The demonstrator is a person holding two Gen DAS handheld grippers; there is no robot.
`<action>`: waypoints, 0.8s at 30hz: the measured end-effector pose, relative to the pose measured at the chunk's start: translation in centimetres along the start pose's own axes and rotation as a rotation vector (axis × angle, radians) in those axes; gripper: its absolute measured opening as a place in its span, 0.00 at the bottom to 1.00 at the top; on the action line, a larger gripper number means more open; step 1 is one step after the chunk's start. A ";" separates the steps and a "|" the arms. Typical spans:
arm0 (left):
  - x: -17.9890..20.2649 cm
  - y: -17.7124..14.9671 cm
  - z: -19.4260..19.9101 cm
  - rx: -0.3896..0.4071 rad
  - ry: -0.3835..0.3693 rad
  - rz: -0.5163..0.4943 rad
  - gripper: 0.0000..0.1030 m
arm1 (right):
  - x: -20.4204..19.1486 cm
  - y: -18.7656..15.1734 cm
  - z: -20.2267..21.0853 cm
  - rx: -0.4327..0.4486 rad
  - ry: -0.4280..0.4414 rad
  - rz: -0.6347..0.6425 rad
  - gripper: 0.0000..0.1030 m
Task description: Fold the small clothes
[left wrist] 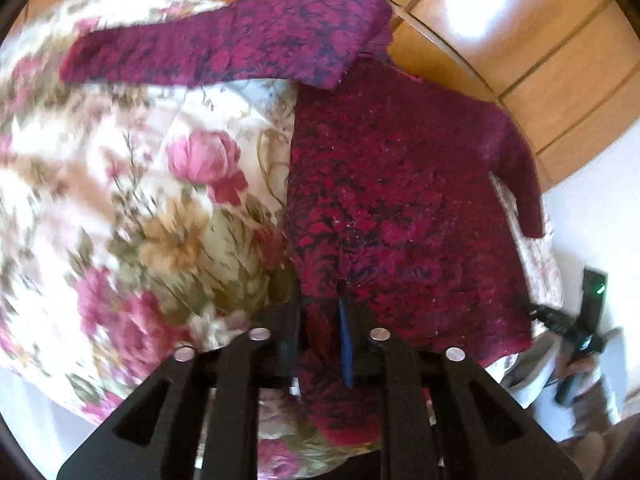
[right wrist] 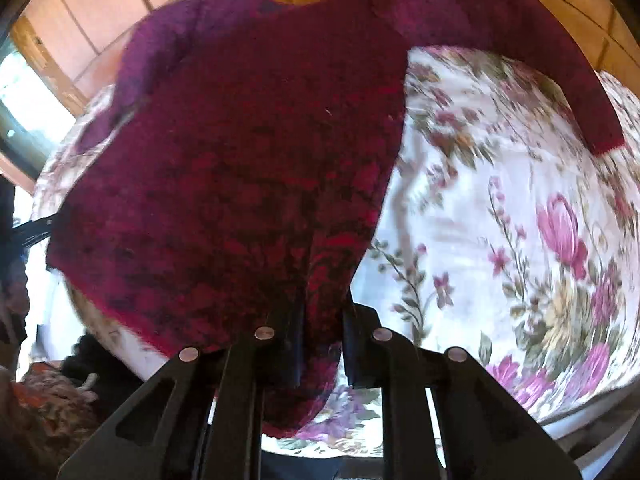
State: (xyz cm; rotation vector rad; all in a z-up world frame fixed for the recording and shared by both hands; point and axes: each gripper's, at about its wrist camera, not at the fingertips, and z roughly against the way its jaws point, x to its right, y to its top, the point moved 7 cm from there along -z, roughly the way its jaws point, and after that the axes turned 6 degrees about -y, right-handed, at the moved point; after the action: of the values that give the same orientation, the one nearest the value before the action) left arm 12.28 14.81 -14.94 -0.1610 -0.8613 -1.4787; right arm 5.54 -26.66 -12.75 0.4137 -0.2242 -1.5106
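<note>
A small dark red patterned sweater (left wrist: 392, 184) lies spread on a floral bedspread (left wrist: 152, 184). One sleeve (left wrist: 224, 40) stretches out to the left in the left wrist view. My left gripper (left wrist: 324, 320) is shut on the sweater's near hem, left corner. In the right wrist view the sweater (right wrist: 240, 160) fills the left and middle, with a sleeve (right wrist: 520, 48) running off to the right. My right gripper (right wrist: 322, 332) is shut on the hem at the other near corner. The other hand-held gripper (left wrist: 568, 328) shows at the right edge of the left wrist view.
The floral bedspread (right wrist: 500, 220) covers the bed. A wooden panelled headboard or wall (left wrist: 540, 40) runs behind it. A dark device with a green light (left wrist: 596, 288) stands at the right. Bunched fabric (right wrist: 48, 400) lies low at the left by a bright window (right wrist: 24, 104).
</note>
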 end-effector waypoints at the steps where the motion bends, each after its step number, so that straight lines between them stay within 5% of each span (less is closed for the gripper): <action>1: -0.3 0.4 0.2 0.012 -0.019 0.033 0.24 | 0.2 0.3 0.2 0.007 0.009 -0.028 0.20; 3: -1.9 2.0 2.0 0.096 -0.016 0.082 0.42 | 0.5 1.2 1.1 0.040 -0.022 -0.032 0.48; 6: -5.8 5.6 4.6 0.218 0.058 0.185 0.47 | 0.0 3.9 2.7 0.133 -0.043 -0.030 0.60; 10: -11.5 9.9 7.2 0.334 0.182 0.316 0.54 | -3.7 6.5 2.2 0.190 0.017 0.000 0.67; 13: -14.4 12.6 7.9 0.385 0.192 0.399 0.64 | -8.1 7.2 0.5 0.195 0.068 0.050 0.67; 17: -19.3 15.7 8.8 0.416 0.306 0.488 0.71 | -12.6 7.4 -2.4 0.180 0.092 0.124 0.67; 20: -22.3 16.7 8.4 0.420 0.334 0.533 0.71 | -14.5 6.8 -3.7 0.178 0.080 0.173 0.80; 22: -23.0 17.1 7.7 0.414 0.337 0.514 0.54 | -15.3 6.5 -4.8 0.169 0.063 0.185 0.86; 23: -23.0 17.6 6.9 0.387 0.329 0.487 0.25 | -15.4 6.5 -5.3 0.163 0.058 0.183 0.88; 24: -22.9 17.8 6.6 0.362 0.353 0.464 0.16 | -15.5 6.1 -5.6 0.162 0.056 0.180 0.89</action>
State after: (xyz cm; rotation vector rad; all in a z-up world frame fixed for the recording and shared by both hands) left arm 28.92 39.43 -16.65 0.1597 -0.7272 -0.8665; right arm 12.48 -10.54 -13.66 0.5498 -0.3321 -1.3066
